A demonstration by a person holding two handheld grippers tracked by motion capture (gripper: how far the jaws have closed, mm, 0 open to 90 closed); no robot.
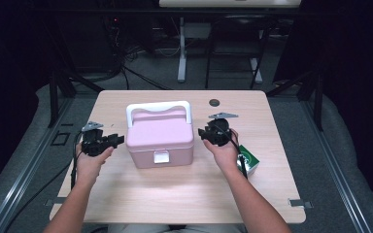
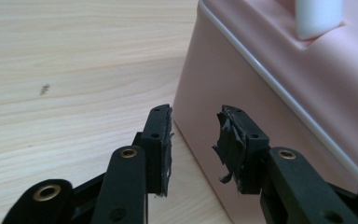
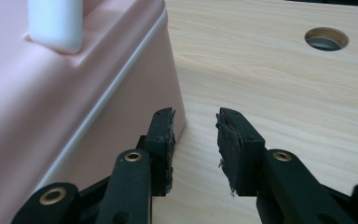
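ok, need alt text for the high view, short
A pink box with a white handle and a white front latch sits mid-table, flanked by a person's two hands, each with a black hand-held gripper: left hand-held gripper and right hand-held gripper, jaws apart and pointing at its sides. A green and white packet lies by the right wrist.

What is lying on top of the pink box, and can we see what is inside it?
On top of the pink box only its white handle is seen, arching over the lid. The lid is closed and the white latch sits at the front, so the inside is hidden.
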